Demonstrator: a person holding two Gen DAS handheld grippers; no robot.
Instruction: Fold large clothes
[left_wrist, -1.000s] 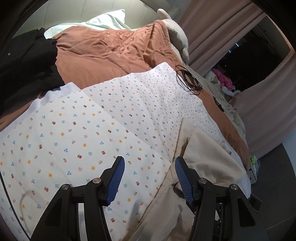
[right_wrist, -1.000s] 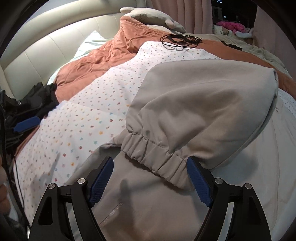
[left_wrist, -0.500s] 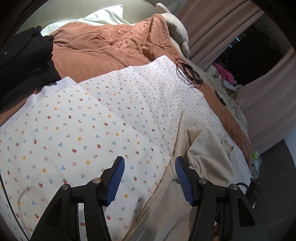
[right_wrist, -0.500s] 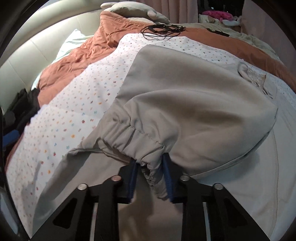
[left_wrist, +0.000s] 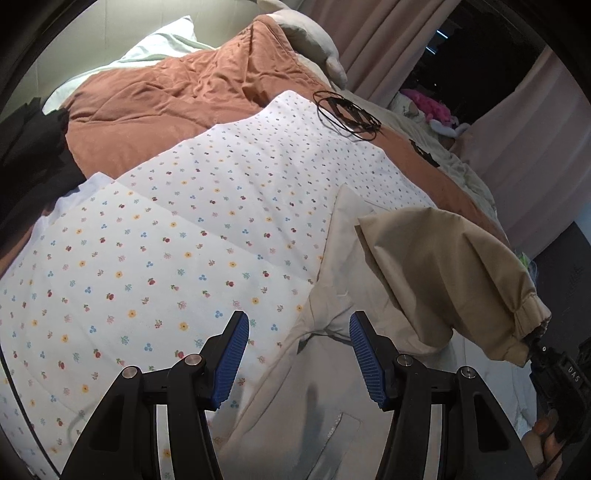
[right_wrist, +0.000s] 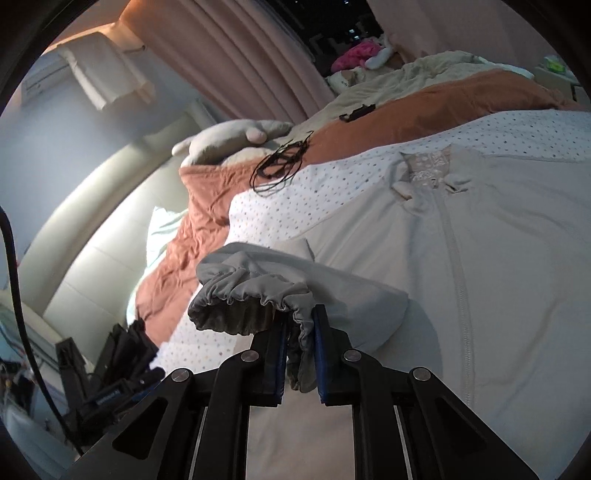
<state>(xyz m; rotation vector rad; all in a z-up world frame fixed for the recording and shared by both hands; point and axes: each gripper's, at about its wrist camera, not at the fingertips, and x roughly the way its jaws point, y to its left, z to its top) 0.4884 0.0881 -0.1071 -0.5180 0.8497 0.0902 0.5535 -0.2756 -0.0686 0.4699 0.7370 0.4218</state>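
A beige zip-up jacket (right_wrist: 480, 258) lies spread on a floral sheet (left_wrist: 166, 258) on the bed. My right gripper (right_wrist: 300, 332) is shut on the elastic cuff (right_wrist: 255, 295) of one sleeve and holds it lifted above the jacket body. In the left wrist view that raised sleeve (left_wrist: 443, 266) hangs at the right, its cuff pinched by the right gripper (left_wrist: 535, 338). My left gripper (left_wrist: 297, 339) is open and empty, low over the jacket's edge (left_wrist: 314, 406) where it meets the sheet.
A rust-orange duvet (left_wrist: 177, 99) covers the far side of the bed, with a coil of black cable (left_wrist: 347, 114) on it. Black clothing (left_wrist: 29, 155) lies at the left. Pink curtains (right_wrist: 236, 55) hang beyond the bed, with a padded headboard (right_wrist: 96, 221).
My right gripper closed on the sleeve cuff and lifted it up off the jacket, swinging the sleeve over. My left gripper stayed open and shifted slightly.
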